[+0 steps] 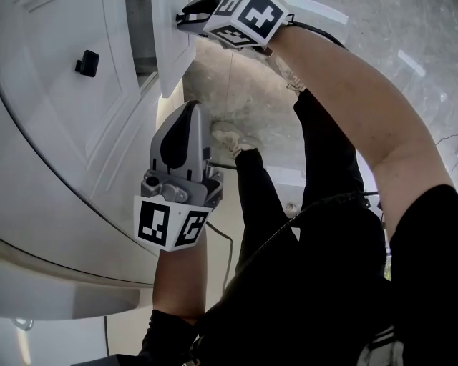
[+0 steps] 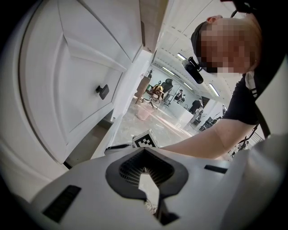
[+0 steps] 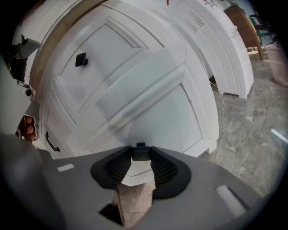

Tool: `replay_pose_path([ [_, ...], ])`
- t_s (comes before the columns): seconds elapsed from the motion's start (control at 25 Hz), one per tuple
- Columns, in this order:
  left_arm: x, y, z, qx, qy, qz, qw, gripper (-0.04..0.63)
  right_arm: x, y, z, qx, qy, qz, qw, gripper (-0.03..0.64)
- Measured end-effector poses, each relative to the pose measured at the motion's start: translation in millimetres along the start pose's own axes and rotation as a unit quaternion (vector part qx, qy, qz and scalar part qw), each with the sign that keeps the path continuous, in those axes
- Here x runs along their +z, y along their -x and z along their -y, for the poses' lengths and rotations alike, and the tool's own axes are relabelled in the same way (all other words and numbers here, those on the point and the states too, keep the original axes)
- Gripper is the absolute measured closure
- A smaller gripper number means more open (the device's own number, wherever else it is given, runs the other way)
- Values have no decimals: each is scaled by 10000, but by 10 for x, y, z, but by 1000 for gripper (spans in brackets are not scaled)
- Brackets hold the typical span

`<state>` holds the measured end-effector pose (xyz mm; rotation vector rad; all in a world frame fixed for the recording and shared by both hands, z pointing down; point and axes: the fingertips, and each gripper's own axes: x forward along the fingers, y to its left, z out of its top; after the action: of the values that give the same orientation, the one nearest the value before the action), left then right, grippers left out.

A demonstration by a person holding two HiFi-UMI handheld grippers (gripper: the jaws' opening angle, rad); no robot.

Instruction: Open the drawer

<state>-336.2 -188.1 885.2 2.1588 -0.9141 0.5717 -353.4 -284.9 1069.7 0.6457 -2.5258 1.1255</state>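
Drawer: white panelled drawer front (image 3: 148, 103), at the top of the head view under the outstretched right arm; pulled out proud of the tall white cabinet (image 1: 50, 186), with a shadowed gap behind its edge.
Handle: small black square knob (image 3: 141, 151) at the middle of that front, caught between the right jaws.
Right hand: right gripper (image 3: 141, 156) clenched on the knob, ribbed dark pads pressed against both its sides.
Left hand: left gripper (image 2: 145, 169) with its tips drawn together and nothing between them; held low beside the cabinet face, touching nothing, angled down and well apart from the drawer.
Other drawer: matching black knob (image 1: 87, 63) on the neighbouring white panel, clear of both grippers.
Markings: blocky black-and-white code squares on the left marker cube (image 1: 172, 225) and on the right marker cube (image 1: 247, 18); the right cube also in the left gripper view, just past the left jaws.
Other hardware: thin black bar handle (image 3: 51, 142) on a white door at the left edge of the right gripper view.
Floor: grey mottled stone floor (image 1: 243, 93) below the pulled-out front.
Person: bare forearm (image 1: 358, 107) reaching to the drawer, black trousers (image 1: 322, 157), pale shoe (image 1: 230, 139) on the floor.
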Motion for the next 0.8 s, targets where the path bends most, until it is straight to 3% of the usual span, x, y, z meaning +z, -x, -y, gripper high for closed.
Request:
replay_pose_path([
  [0.8, -53, -16, 265, -140, -192, -18, 9997, 604, -246, 392, 30, -159, -29, 64, 9998, 483],
])
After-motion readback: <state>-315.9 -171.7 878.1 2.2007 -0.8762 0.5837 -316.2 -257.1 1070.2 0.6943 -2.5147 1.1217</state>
